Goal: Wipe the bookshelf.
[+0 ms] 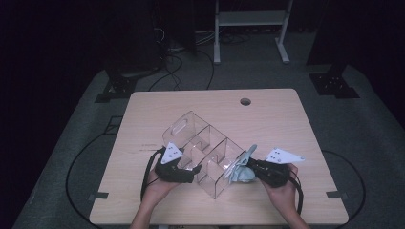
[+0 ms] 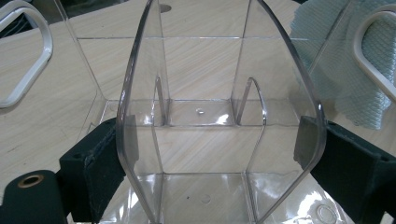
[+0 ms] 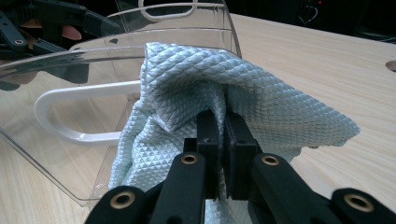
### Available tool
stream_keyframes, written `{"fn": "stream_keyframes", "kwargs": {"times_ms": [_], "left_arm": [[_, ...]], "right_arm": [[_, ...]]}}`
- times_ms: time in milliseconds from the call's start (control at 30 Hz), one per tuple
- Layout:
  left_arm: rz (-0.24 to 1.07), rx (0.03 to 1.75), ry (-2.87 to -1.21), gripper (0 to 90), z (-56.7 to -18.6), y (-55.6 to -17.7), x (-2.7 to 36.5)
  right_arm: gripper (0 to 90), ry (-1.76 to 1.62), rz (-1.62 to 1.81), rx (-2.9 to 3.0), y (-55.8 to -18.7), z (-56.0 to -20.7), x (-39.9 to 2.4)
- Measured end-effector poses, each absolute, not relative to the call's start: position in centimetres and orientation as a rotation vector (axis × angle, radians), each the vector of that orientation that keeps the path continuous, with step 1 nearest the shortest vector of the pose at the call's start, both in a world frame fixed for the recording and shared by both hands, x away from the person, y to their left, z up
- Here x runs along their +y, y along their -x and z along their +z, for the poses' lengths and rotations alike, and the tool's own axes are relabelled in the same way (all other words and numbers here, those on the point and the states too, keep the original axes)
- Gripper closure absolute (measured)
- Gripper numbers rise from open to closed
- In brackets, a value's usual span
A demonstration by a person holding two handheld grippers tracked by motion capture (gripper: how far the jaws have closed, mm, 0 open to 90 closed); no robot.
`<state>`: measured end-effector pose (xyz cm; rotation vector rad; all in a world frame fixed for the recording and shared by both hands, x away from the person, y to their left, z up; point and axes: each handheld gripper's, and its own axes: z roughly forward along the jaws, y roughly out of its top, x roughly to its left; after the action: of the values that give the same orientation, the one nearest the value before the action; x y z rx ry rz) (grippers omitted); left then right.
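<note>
A clear plastic organizer [image 1: 205, 143] with several compartments stands slantwise in the middle of the wooden table [image 1: 277, 114]. My left gripper [image 1: 193, 171] is at its near left side. In the left gripper view the jaws [image 2: 215, 158] press on both outer faces of a rounded compartment of the organizer [image 2: 205, 116]. My right gripper [image 1: 248, 167] is shut on a light blue waffle cloth [image 1: 241, 174] held against the organizer's near right end wall. In the right gripper view the gripper [image 3: 223, 126] pinches a fold of the cloth [image 3: 187, 84], which lies over the clear wall [image 3: 70, 74] beside its handle cutout [image 3: 79, 112].
A round cable hole [image 1: 245, 101] sits near the table's far edge. Beyond the table, cables [image 1: 176, 67] run over the dark floor and a white frame [image 1: 250, 28] stands at the back. Bare tabletop lies to the right and far side of the organizer.
</note>
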<state>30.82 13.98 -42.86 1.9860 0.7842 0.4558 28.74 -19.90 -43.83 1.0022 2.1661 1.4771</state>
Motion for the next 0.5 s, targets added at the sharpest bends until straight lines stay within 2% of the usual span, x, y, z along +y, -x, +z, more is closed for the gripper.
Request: {"fn": "stream_keyframes", "kwargs": {"times_ms": [500], "left_arm": [[0.449, 0.784, -1.986, 10.1, -42.9, -30.8, 13.9]], "right_arm": [[86.1, -0.965, 1.523, 2.154, -28.2, -42.2, -19.7]]}}
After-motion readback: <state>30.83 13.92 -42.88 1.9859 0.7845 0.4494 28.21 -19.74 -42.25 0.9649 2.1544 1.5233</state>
